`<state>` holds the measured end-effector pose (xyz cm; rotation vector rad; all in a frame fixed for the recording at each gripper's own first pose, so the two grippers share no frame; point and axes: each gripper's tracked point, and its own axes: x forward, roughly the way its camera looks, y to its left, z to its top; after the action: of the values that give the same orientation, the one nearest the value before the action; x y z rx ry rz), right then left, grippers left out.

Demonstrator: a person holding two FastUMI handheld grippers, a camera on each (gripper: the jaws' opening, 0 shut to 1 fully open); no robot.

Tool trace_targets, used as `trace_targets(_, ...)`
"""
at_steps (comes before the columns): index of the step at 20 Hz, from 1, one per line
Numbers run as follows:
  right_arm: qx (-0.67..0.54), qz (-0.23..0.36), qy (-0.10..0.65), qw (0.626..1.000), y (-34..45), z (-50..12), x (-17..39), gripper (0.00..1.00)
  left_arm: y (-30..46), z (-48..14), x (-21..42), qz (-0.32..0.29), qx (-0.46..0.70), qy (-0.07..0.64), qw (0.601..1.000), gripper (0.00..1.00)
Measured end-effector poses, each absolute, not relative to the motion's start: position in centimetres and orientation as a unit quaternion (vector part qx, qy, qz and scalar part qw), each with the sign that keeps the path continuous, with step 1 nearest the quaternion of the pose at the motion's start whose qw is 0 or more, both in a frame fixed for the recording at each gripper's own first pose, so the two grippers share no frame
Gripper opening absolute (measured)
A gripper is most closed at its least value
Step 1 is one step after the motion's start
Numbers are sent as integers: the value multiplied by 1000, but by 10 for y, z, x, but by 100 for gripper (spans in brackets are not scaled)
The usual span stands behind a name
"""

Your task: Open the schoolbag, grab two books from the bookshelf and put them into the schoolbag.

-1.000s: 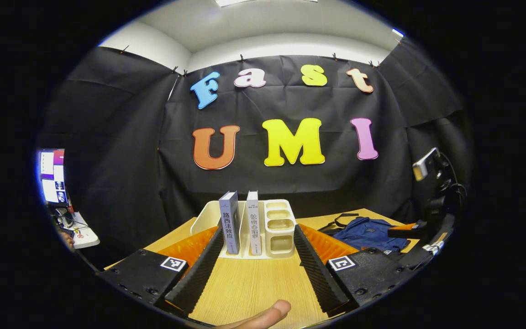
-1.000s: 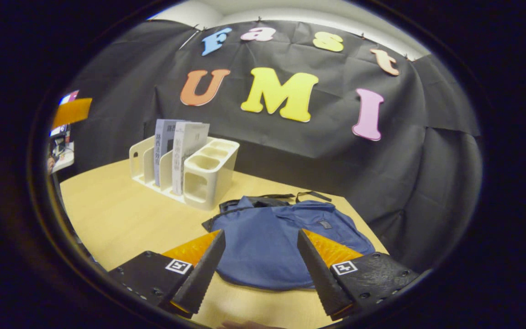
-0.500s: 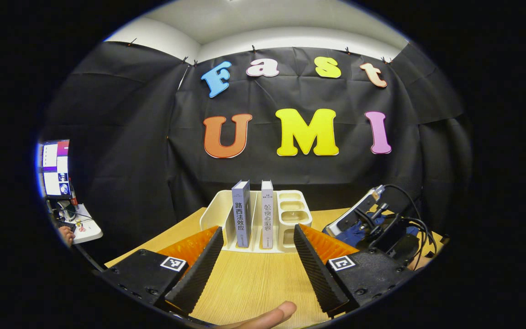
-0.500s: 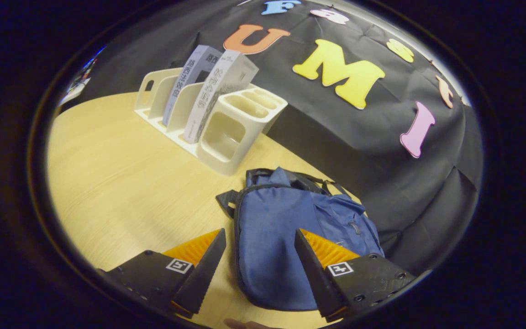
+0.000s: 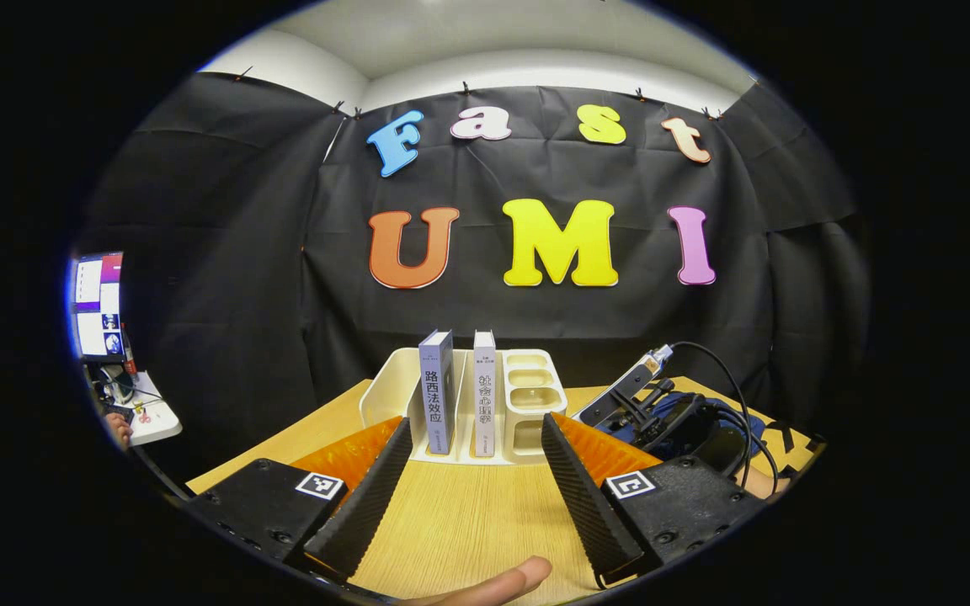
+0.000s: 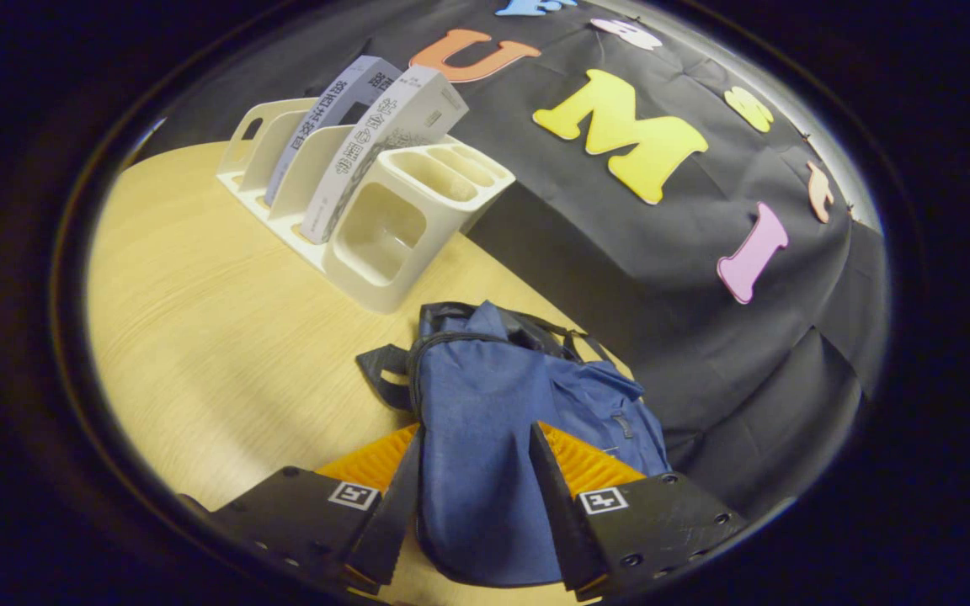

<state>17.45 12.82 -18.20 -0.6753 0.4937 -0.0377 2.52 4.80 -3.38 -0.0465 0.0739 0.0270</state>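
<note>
Pale wood tabletop (image 5: 460, 513) fills the lower part of the left gripper view, and the left gripper (image 5: 472, 480) hovers over it with its fingers spread wide and nothing between them. Straight ahead stands the cream bookshelf (image 5: 527, 404) with two books (image 5: 437, 402) upright in neighbouring slots. Off to the right, the right gripper (image 5: 662, 412), with its cables, sits low over the blue schoolbag (image 5: 750, 425), most of which it hides.

In the right gripper view, the schoolbag (image 6: 493, 438) lies flat on the tabletop (image 6: 215, 337), just beside the bookshelf (image 6: 384, 244), where the two books (image 6: 384, 151) lean. The right gripper (image 6: 472, 497) is down at the bag, its fingers open with blue fabric lying between them; whether they touch it cannot be told.

The step in hand looks like opening the schoolbag, and the zip appears closed. The next move likely calls for pinching the fabric or zip pull firmly, while the left gripper waits, well placed for the books.
</note>
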Motion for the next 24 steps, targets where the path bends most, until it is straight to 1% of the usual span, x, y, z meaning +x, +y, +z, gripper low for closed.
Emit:
trace_targets(1, -329, -27, 239, 913, 127, -180, 175, 71, 49, -33, 26, 15, -23, 37, 999, 97)
trace_targets(2, -326, -28, 238, 915, 129, -179, 179, 71, 50, -34, 27, 17, -23, 37, 999, 97)
trace_targets(3, -324, -34, 241, 914, 128, -178, 183, 67, 50, -34, 26, 18, -23, 37, 999, 97)
trace_targets(4, -323, -35, 241, 914, 127, -178, 186, 45, 50, -34, 26, 16, -24, 36, 999, 97)
trace_targets(5, -320, -36, 240, 916, 127, -177, 190, 39, 48, -34, 27, 14, -25, 37, 999, 97)
trace_targets(6, -311, -37, 240, 919, 125, -176, 193, 29, 47, -37, 29, 13, -26, 41, 999, 97)
trace_targets(7, -301, -27, 247, 921, 126, -178, 193, 31, 46, -39, 29, 12, -27, 45, 999, 97)
trace_targets(8, -291, -20, 250, 923, 126, -178, 193, 13, 44, -40, 30, 10, -28, 47, 998, 100)
trace_targets(9, -282, -12, 252, 926, 125, -178, 197, 10, 43, -42, 31, 10, -27, 50, 998, 97)
trace_targets(11, -272, -7, 249, 929, 120, -167, 202, 10, 41, -44, 33, 10, -20, 51, 998, 98)
trace_targets(12, -262, -3, 248, 933, 118, -162, 198, 2, 41, -47, 35, 13, -18, 53, 998, 97)
trace_targets(13, -254, 3, 247, 935, 116, -157, 201, 1, 41, -49, 36, 16, -19, 55, 998, 97)
trace_targets(15, -239, 10, 244, 940, 107, -142, 201, 2, 38, -56, 44, 21, -22, 68, 997, 98)
trace_targets(18, -219, 16, 227, 949, 88, -116, 204, 2, 32, -72, 52, 25, -9, 92, 995, 98)
trace_targets(24, -158, 20, 210, 965, 42, -73, 212, 2, 36, -75, 56, 51, -4, 95, 994, 98)
